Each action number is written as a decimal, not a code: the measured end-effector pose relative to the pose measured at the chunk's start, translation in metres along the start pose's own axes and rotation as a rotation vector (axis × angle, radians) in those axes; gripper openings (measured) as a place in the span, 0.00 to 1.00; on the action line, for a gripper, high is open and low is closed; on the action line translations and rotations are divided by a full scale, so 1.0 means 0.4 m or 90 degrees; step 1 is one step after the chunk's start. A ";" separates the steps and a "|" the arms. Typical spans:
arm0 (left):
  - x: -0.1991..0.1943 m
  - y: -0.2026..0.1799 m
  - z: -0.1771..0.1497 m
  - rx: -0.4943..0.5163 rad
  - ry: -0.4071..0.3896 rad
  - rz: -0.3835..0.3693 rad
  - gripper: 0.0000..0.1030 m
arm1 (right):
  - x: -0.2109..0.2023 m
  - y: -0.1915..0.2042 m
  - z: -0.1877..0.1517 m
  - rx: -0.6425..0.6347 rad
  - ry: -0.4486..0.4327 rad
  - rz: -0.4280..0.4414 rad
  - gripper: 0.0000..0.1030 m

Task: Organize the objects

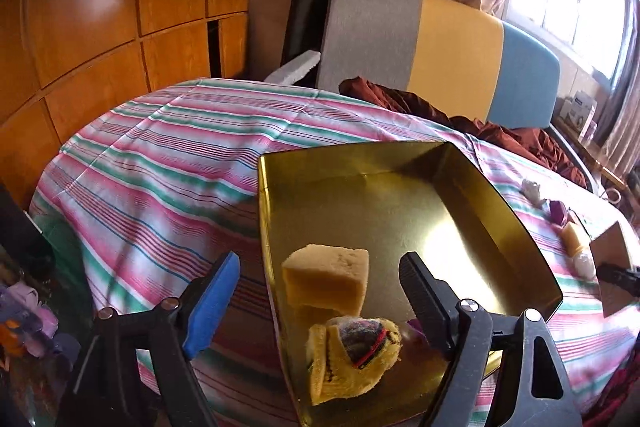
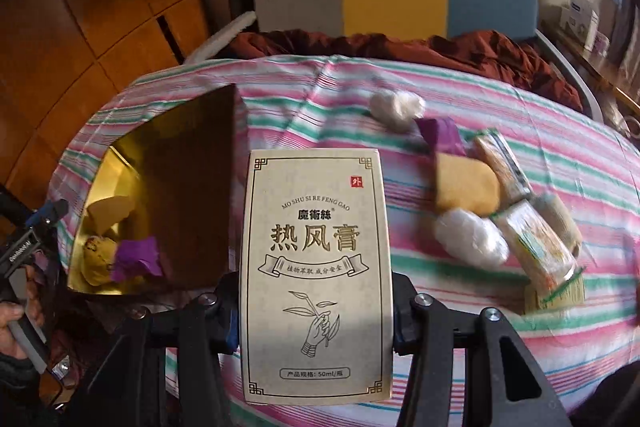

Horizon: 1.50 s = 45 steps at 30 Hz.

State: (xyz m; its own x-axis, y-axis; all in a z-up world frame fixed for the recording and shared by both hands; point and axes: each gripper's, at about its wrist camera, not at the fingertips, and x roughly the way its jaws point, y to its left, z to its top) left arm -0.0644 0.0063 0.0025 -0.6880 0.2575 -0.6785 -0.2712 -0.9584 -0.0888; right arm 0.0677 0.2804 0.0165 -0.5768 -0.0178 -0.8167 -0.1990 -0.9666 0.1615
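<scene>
step: loading tray (image 2: 192,187) | right tool (image 2: 314,311) clamped box (image 2: 316,267); left tool (image 1: 316,307) wide, empty | next: likely carry box to tray at 10 o'clock

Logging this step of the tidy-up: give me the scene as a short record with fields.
surface: striped bedsheet
container: gold tray on the sheet
in tray: yellow sponge block, yellow knitted item, purple scrap
left gripper: open over the tray, holding nothing
right gripper: shut on cream carton printed MO SHU SI RE FENG GAO, held upright
loose on sheet: two white wrapped lumps, purple wrapper, yellow sponge, clear packs of sticks
</scene>
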 end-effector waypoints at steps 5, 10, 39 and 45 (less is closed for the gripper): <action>-0.020 0.052 -0.017 -0.032 0.000 0.006 0.82 | 0.059 0.179 0.089 -0.082 0.006 0.059 0.50; -0.030 0.096 -0.041 -0.057 0.007 0.012 0.82 | 0.179 0.322 0.141 -0.134 0.044 0.076 0.50; -0.037 0.126 -0.076 -0.077 0.024 0.025 0.90 | 0.299 0.485 0.081 -0.217 0.091 0.142 0.79; -0.062 0.103 -0.068 -0.060 0.005 0.029 0.94 | 0.243 0.450 0.076 -0.199 0.043 0.110 0.82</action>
State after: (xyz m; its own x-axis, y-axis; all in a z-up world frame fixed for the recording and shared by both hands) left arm -0.0401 -0.0429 -0.0044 -0.6927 0.2127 -0.6891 -0.1744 -0.9766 -0.1261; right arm -0.0484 0.1124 -0.0169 -0.5256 -0.1945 -0.8282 0.1553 -0.9791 0.1314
